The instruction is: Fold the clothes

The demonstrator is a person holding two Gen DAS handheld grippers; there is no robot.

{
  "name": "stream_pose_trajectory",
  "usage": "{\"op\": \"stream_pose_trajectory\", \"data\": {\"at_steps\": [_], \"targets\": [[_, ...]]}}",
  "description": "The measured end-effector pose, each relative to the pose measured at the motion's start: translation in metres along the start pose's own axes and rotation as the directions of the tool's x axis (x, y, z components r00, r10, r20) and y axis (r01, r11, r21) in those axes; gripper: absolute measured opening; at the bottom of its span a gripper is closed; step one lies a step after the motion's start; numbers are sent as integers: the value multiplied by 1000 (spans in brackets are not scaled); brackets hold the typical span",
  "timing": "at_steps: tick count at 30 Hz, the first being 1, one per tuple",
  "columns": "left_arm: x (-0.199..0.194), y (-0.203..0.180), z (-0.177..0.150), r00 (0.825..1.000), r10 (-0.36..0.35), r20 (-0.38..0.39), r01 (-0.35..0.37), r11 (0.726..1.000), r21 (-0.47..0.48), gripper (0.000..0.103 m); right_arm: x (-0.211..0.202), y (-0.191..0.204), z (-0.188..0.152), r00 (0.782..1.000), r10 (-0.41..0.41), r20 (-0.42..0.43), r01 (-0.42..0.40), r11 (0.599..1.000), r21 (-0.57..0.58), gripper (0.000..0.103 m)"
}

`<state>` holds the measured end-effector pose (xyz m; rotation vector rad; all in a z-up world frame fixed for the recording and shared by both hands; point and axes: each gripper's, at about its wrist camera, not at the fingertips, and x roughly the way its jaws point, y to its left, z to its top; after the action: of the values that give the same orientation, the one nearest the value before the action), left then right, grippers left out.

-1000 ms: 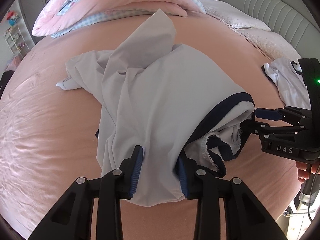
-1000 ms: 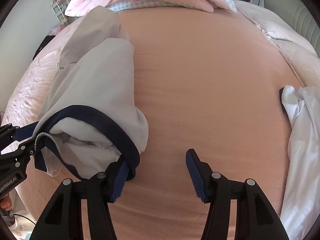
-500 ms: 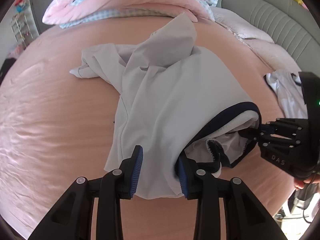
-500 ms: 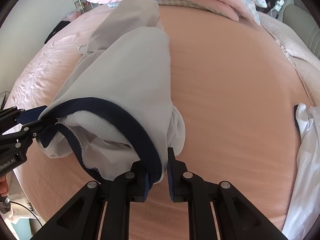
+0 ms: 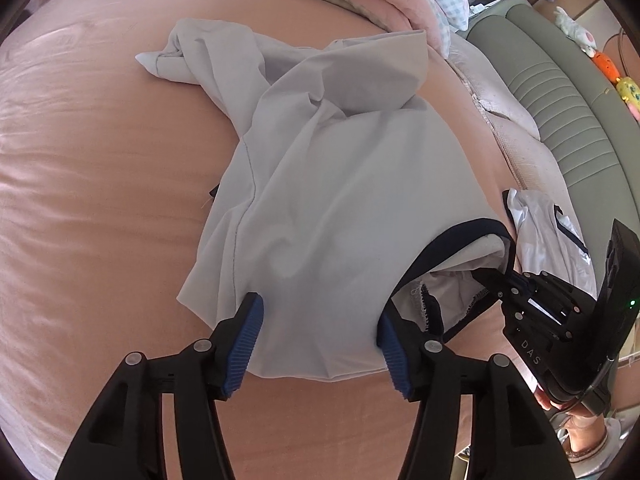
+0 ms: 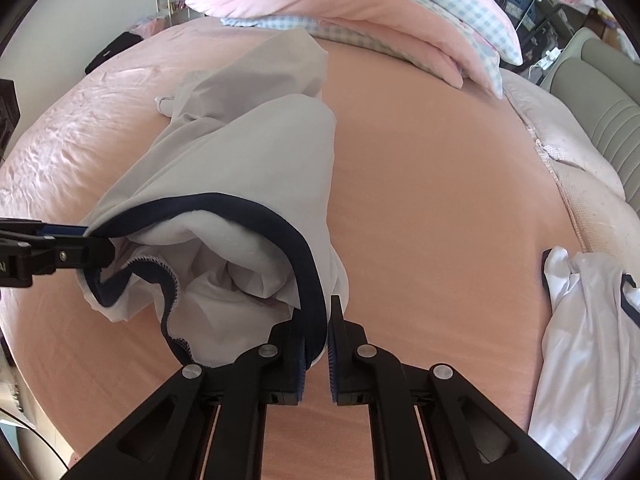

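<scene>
Now your right gripper (image 6: 316, 344) clenches the navy waistband (image 6: 224, 208) of the grey shorts (image 5: 340, 200); your left gripper (image 5: 320, 336) stands released, fabric between its jaws; legs run toward 11 o'clock.

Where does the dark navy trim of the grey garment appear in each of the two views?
Left wrist view: navy trim at lower right, by the right tool.
Right wrist view: navy trim at centre-left, running down into that tool.
Shared landmark: folded pink quilt.

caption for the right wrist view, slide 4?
Right gripper pinches the navy-trimmed edge of a light grey garment on a pink bed sheet.
</scene>
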<state>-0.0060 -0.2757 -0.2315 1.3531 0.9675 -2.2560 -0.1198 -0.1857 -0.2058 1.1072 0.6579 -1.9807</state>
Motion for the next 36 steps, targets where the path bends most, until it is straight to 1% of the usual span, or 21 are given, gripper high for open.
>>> {"op": "stream_pose_trajectory", "data": {"at_steps": [2,4,6,8,9,10,12,18,20,23,24,25,26,28,29,31,33,34,36], "targets": [[4,-7,0,1000,15,-4,-15,1000,15,54,-11,18,-7,1000,16,-1,-16,1000,18,6],[9,-14,4,999,37,0,-37,999,37,54,-14,22,-10,1000,9,-3,-9,1000,20,6],[14,-22,6,995,93,20,-94,993,71,54,-9,18,-7,1000,4,-6,-4,999,32,6],[16,-29,6,988,147,51,-152,982,114,54,-7,12,-5,1000,13,-7,-12,998,65,6],[15,-32,5,982,172,72,-181,974,139,51,-5,8,-2,1000,25,-10,-24,996,89,6],[15,-35,5,976,196,92,-209,964,163,43,-5,6,-3,999,35,-14,-34,994,108,6],[13,-34,3,971,212,107,-229,958,175,36,-12,10,-11,999,30,-19,-27,991,128,6],[6,-29,-1,954,258,154,-286,935,209,36,-7,5,-16,997,60,-56,-47,978,201,6],[3,-19,3,961,239,138,-261,951,167,36,-4,5,-16,997,41,-69,-26,980,199,8],[-5,-11,8,964,223,142,-241,962,125,36,2,10,-17,996,15,-87,1,983,186,9],[-6,-12,8,960,236,154,-256,958,129,36,4,13,-17,996,5,-93,11,984,177,10],[-8,-14,9,954,249,167,-272,953,133,36,5,16,-16,995,-14,-98,30,986,164,14],[-11,-14,8,944,273,186,-301,943,143,36,7,19,-16,994,-37,-103,52,987,150,21],[-19,-15,5,921,313,234,-354,920,165,36,11,24,-16,990,-92,-109,105,987,120,27],[-23,-15,4,908,332,257,-381,908,174,36,11,27,-16,990,-95,-106,107,988,113,30],[-29,-14,2,890,358,282,-416,891,181,36,12,32,-16,989,-103,-102,113,989,98,30],[-34,-12,-1,874,382,301,-446,877,181,36,12,37,-15,987,-129,-94,137,987,80,30],[-34,-8,0,870,388,304,-452,874,178,36,10,40,-14,986,-144,-83,150,986,70,30],[-40,-1,-3,864,397,310,-459,873,162,37,3,48,-13,982,-190,-25,190,981,26,30]]}}
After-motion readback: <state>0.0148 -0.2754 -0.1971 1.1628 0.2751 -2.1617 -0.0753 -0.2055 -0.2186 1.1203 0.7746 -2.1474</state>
